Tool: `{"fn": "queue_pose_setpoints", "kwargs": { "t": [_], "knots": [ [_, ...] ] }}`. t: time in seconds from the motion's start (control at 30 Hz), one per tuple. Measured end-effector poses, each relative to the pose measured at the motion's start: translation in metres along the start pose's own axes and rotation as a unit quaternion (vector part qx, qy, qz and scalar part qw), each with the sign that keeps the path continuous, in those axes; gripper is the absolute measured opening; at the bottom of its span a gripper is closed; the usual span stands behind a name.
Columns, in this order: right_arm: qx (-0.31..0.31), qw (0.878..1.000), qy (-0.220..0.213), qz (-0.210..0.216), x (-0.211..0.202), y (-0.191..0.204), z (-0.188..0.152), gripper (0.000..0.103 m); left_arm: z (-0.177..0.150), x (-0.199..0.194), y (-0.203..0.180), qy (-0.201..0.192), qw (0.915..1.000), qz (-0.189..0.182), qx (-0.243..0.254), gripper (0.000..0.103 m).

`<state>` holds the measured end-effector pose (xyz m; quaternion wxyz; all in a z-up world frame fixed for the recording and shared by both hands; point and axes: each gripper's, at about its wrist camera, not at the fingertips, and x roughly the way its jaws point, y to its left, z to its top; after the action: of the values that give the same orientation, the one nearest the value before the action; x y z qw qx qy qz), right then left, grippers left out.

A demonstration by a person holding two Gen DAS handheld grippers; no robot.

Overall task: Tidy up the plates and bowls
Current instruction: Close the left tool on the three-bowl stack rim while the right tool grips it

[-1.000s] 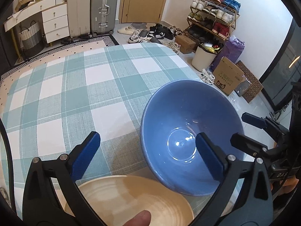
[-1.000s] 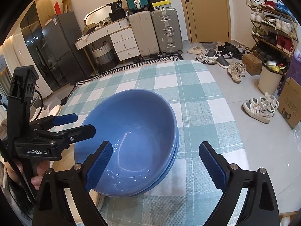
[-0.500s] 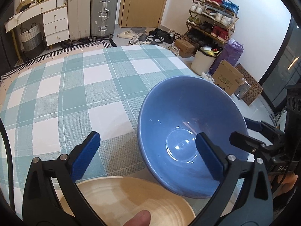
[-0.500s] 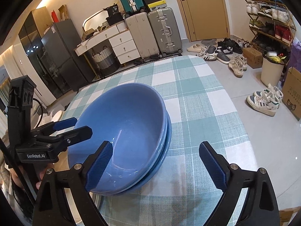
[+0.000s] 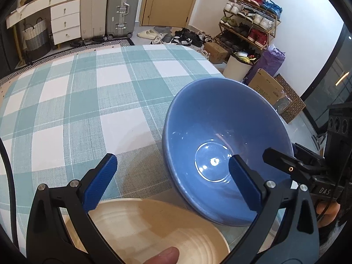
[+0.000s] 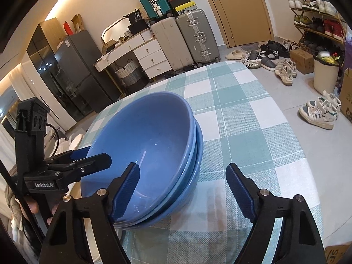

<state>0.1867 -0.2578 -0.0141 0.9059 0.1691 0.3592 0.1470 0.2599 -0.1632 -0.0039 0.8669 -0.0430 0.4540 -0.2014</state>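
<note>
Right-hand gripper point(image 6: 182, 189) first: its two black arms with blue ribbed pads are drawing together over the near rim of the glossy blue ceramic bowls point(image 6: 151, 154) — the left pad sits inside the top bowl, the right pad hangs outside over the cloth, and neither pad is pressing on the rim. Those bowls are nested as a stack, tipped a little toward eleven o'clock in the right wrist view, resting on the teal-and-white checked tablecloth point(image 6: 253, 136) near the table's near edge. Left-hand gripper point(image 5: 171, 182) is spread wide with nothing between its pads; in its own view the bowl stack point(image 5: 222, 132) lies at about two o'clock, one pad showing in front of the bowl's inside. Just below it, at six o'clock, lies a cream ridged round plate point(image 5: 154, 226), its far edge close beside the bowls, whether touching I cannot tell — and a fingertip point(image 5: 162, 256) shows at the bottom edge over the plate. Seen from the right wrist, the left gripper point(image 6: 88, 160) reaches in at nine o'clock, close to the bowls' rim.
</note>
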Motion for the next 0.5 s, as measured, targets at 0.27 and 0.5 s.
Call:
{"fn": "queue_pose_setpoints", "kwargs": {
  "t": [0.27, 0.5],
  "knots": [
    [0.000, 1.000, 0.003, 0.014, 0.0042, 0.0006, -0.0011, 0.072, -0.0021, 0.0039, 0.0045, 0.002, 0.9997, -0.021, -0.014, 0.100],
    [-0.001, 1.000, 0.006, 0.015, 0.0060, 0.0020, -0.0012, 0.067, -0.0026, 0.0036, 0.0016, 0.001, 0.9992, -0.038, -0.008, 0.092]
  ]
}}
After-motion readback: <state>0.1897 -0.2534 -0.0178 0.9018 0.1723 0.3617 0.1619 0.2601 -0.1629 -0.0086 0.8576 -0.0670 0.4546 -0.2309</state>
